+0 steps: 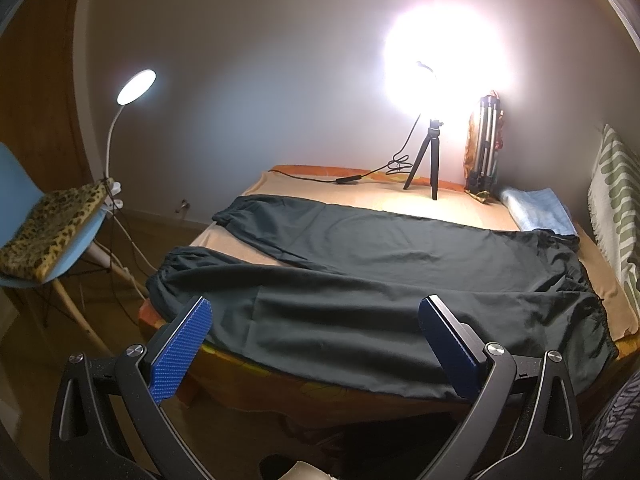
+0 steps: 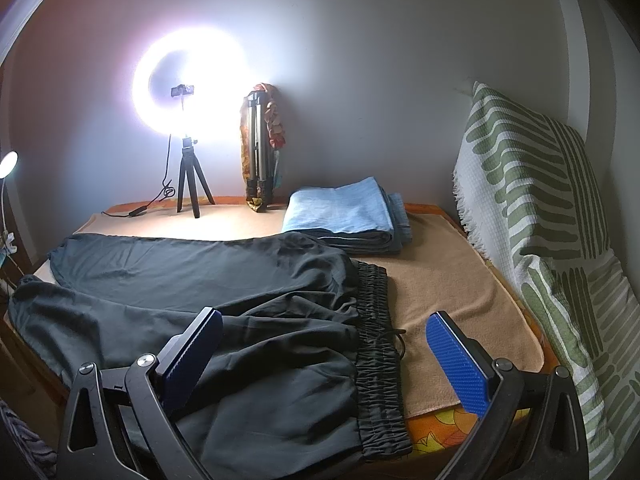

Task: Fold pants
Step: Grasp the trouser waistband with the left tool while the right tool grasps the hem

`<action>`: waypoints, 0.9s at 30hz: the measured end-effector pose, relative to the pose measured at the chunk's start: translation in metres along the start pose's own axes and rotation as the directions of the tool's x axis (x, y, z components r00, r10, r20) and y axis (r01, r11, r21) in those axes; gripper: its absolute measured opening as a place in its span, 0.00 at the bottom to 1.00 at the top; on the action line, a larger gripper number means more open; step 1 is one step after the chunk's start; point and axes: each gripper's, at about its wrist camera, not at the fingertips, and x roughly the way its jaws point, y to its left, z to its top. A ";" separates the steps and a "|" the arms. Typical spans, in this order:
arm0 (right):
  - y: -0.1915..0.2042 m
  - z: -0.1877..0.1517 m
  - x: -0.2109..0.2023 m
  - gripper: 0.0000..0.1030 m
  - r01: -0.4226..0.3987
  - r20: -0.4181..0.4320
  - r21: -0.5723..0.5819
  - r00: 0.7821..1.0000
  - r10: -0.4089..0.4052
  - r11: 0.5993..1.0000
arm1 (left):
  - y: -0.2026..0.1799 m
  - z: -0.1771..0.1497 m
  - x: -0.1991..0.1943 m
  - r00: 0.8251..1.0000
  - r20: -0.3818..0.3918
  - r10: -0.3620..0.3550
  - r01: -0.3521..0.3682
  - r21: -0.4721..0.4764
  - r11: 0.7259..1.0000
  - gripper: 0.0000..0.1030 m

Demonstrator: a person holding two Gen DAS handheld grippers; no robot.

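Dark grey pants point(image 1: 360, 276) lie spread flat across a tan towel point(image 1: 452, 212) on the table, legs to the left, elastic waistband point(image 2: 378, 356) to the right. The near leg hangs a little over the front edge. My left gripper point(image 1: 316, 320) is open, above the near leg and holding nothing. My right gripper point(image 2: 324, 332) is open above the waistband end of the pants point(image 2: 200, 292), empty; its right finger point(image 2: 456, 360) is over the towel point(image 2: 452, 300).
A lit ring light on a small tripod point(image 2: 188, 184) and a folded tripod point(image 2: 258, 148) stand at the back wall. A folded blue towel point(image 2: 344, 208) lies back right. A green-patterned cushion point(image 2: 552, 216) is on the right. A blue chair with a leopard cushion point(image 1: 52, 232) and lamp stands left.
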 end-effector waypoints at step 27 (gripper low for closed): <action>0.108 -0.057 0.009 0.92 -0.515 -0.270 -0.446 0.857 0.438 0.732 | 0.098 0.003 0.020 0.996 -0.041 0.074 -0.077 -0.081 0.994 0.80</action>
